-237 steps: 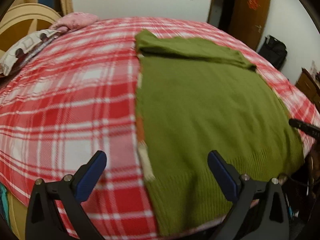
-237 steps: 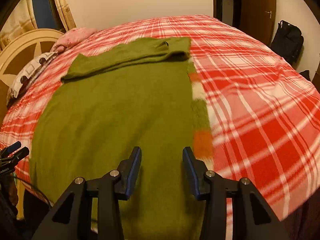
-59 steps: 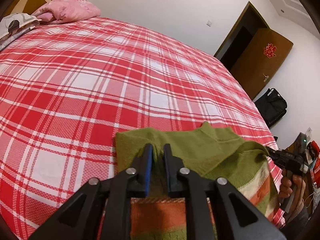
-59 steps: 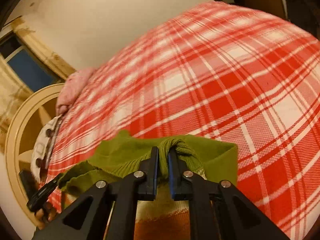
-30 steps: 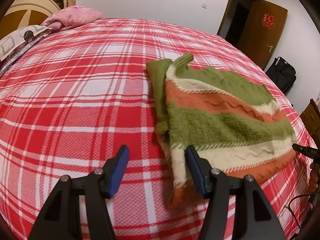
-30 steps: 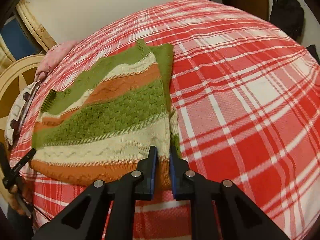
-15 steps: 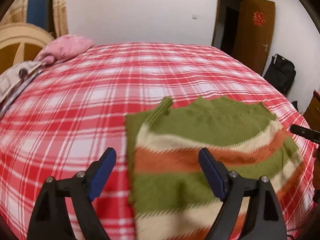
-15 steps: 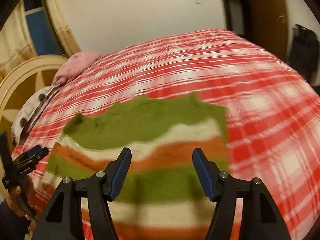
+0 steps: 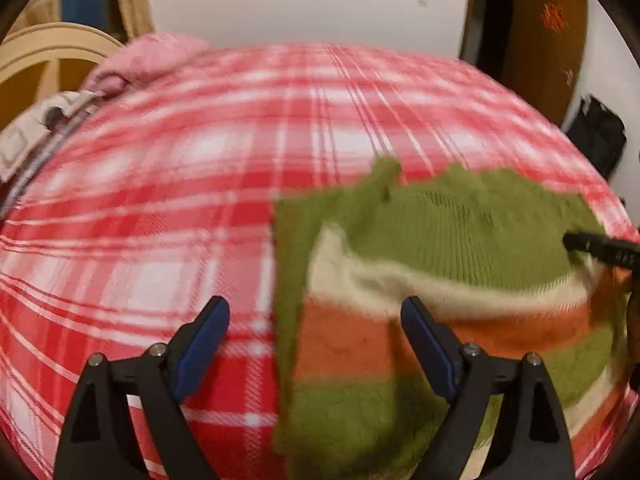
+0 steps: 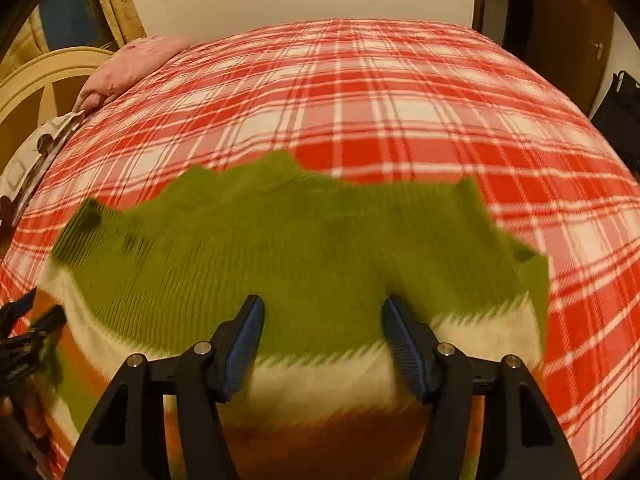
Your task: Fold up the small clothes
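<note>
A green, cream and orange striped knit sweater [image 9: 440, 264] lies folded on the red plaid bed [image 9: 160, 200]. My left gripper [image 9: 314, 344] is open and empty, over the sweater's left edge. My right gripper [image 10: 322, 340] is open and empty above the middle of the sweater [image 10: 304, 248]. The right gripper's tip shows at the right edge of the left wrist view [image 9: 600, 246]. The left gripper shows at the left edge of the right wrist view [image 10: 24, 328].
A pink pillow [image 9: 144, 60] and a patterned pillow [image 9: 36, 128] lie at the head of the bed by a cream headboard [image 10: 36, 76]. A brown door [image 9: 548, 40] and a black bag [image 9: 596, 136] stand at the right.
Both grippers let go of the sweater's hem about a second ago and opened wide. They have since dropped lower and closer to the folded sweater.
</note>
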